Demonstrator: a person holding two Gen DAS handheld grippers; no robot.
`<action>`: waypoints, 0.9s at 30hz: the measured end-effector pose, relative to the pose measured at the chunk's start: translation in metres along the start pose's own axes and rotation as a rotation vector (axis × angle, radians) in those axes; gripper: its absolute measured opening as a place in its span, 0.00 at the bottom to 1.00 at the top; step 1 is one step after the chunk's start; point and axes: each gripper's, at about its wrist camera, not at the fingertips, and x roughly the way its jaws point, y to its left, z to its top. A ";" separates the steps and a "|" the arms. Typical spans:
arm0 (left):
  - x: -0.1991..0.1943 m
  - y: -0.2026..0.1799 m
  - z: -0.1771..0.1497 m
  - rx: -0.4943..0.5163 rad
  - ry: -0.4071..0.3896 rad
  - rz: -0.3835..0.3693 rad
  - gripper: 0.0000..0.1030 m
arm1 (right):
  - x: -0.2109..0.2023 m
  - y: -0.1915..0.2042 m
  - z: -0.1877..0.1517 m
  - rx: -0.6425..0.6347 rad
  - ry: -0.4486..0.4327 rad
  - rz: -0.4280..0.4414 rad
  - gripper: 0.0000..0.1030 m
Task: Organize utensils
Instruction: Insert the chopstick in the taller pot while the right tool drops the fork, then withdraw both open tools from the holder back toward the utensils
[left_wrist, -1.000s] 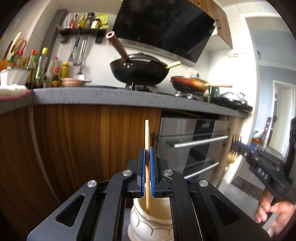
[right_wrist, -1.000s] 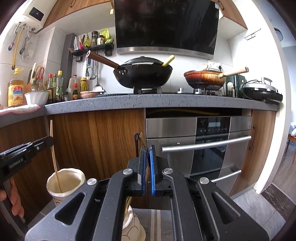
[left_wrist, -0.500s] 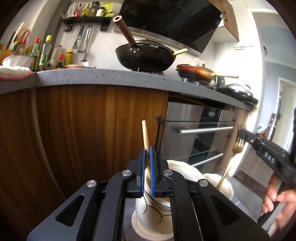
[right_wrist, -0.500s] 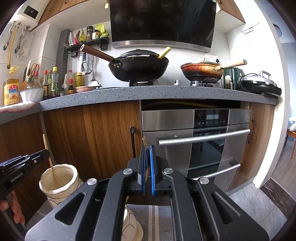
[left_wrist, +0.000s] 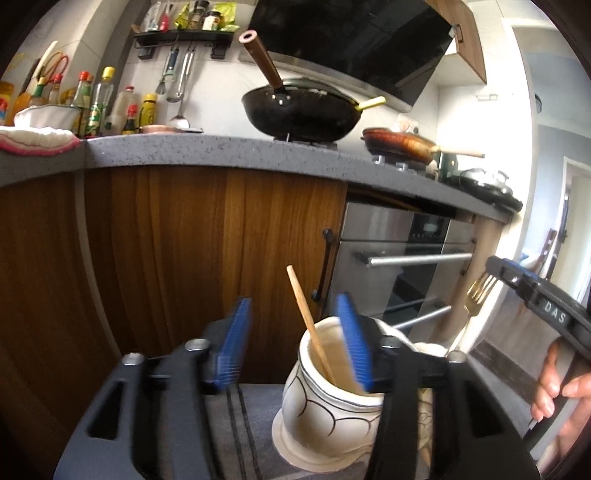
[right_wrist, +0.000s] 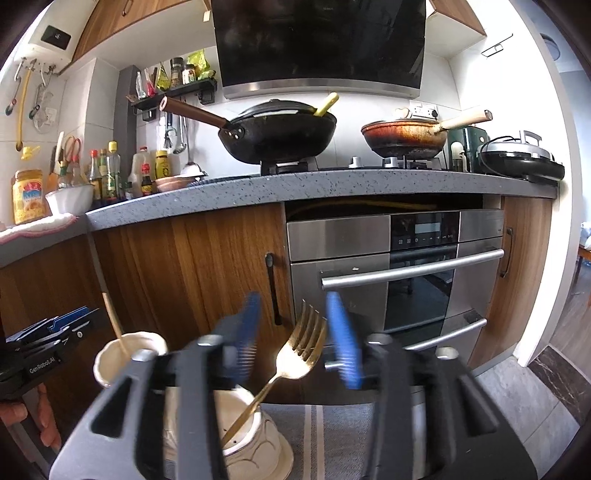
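Note:
My left gripper (left_wrist: 295, 332) is open above a cream ceramic holder (left_wrist: 332, 402). A wooden chopstick (left_wrist: 308, 325) leans free inside that holder, between the blue pads. My right gripper (right_wrist: 295, 332) is open above a second cream holder (right_wrist: 243, 432). A gold fork (right_wrist: 291, 358) leans in it, tines up, between the pads and touching neither. The fork (left_wrist: 476, 295) also shows at the right of the left wrist view, under the other gripper. The chopstick's holder (right_wrist: 127, 354) and the chopstick (right_wrist: 114, 321) show at the left of the right wrist view.
Both holders stand on a grey striped cloth (right_wrist: 332, 435). Behind are wooden cabinets (left_wrist: 184, 251), a steel oven (right_wrist: 406, 266) with bar handles, and a grey counter (right_wrist: 295, 184) with a black wok, a second pan and bottles.
Both grippers have opened. The left let go of the chopstick, which now leans in its holder. The right let go of the fork, which now leans in its holder.

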 end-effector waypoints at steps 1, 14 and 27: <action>-0.002 0.000 0.001 0.001 -0.001 0.001 0.52 | -0.003 0.000 0.001 0.001 -0.001 0.003 0.50; -0.067 -0.015 0.007 0.056 -0.056 0.048 0.95 | -0.066 -0.003 -0.005 -0.047 0.028 0.053 0.95; -0.090 -0.034 -0.054 0.097 0.143 0.036 0.95 | -0.106 -0.002 -0.079 -0.191 0.245 0.161 0.95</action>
